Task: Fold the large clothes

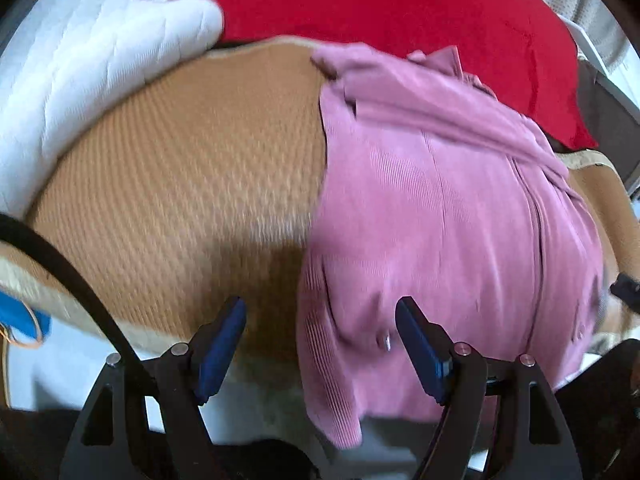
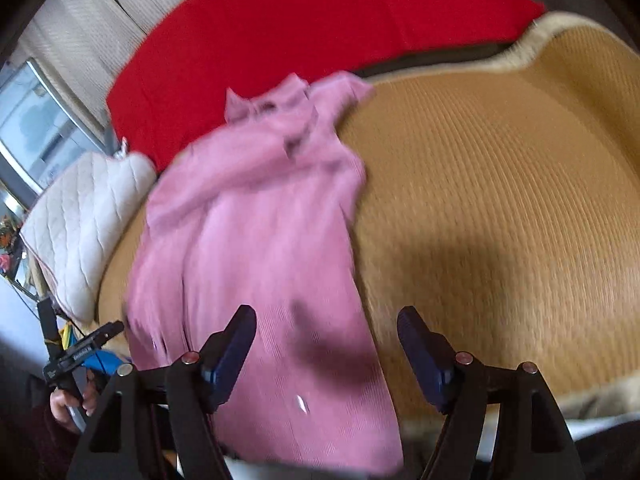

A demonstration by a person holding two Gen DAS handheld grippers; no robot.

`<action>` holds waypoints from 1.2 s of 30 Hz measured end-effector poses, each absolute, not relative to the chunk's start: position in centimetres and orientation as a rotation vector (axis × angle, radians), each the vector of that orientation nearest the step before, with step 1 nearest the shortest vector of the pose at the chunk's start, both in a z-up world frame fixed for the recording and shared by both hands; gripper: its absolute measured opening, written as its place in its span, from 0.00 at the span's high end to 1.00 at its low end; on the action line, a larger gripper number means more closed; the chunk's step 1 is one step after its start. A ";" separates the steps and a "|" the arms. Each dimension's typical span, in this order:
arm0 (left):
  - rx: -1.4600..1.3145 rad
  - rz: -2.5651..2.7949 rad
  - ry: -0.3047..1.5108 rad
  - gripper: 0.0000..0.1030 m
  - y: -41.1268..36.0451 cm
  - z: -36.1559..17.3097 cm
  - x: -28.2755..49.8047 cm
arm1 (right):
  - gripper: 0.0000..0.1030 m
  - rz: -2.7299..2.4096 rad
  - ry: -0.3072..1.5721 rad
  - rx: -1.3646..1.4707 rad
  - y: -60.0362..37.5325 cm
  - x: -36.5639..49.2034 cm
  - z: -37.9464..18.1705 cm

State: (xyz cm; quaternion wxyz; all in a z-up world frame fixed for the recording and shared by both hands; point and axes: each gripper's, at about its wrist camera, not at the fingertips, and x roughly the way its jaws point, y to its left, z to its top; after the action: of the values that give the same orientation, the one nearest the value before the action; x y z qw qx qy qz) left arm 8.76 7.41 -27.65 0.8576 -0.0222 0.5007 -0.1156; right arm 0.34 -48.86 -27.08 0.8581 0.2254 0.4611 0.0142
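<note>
Pink garment (image 1: 440, 208) lies lengthwise on the mat (image 1: 180, 168), sides apparently folded in; both tools (image 1: 320, 344) (image 2: 326, 352) wide, empty; crosswise folds remain.

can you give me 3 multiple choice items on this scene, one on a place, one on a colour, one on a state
1. Where does the pink garment lie?
A. on the tan woven mat
B. on the white quilted pillow
C. on a chair

2. What colour is the large cloth beyond the mat?
A. green
B. red
C. black

3. How is the left gripper?
A. shut on the garment
B. shut on nothing
C. open

Key: 1 A, the garment spreads across the mat; 2 B, red shows in both views; 3 C, a wide gap shows between its fingers, as with the right gripper.
</note>
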 end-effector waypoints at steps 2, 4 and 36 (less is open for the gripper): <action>-0.073 -0.235 1.080 0.25 7.7 -28.2 8.3 | 0.26 0.025 1.031 0.504 -49.1 -1.0 -28.2; -0.106 -0.233 1.097 0.25 8.1 -28.7 8.1 | 0.26 0.003 1.088 0.514 -49.1 -2.0 -29.5; -0.228 -0.332 1.231 0.92 2.3 -34.1 2.6 | 0.89 0.056 1.223 0.470 -42.5 -1.9 -31.9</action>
State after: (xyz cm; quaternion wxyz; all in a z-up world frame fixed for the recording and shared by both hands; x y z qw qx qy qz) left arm 2.56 2.30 -34.13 0.7974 -0.1062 0.5735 -0.1548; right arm -1.89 -42.51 -31.92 0.7925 0.2184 0.5688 0.0260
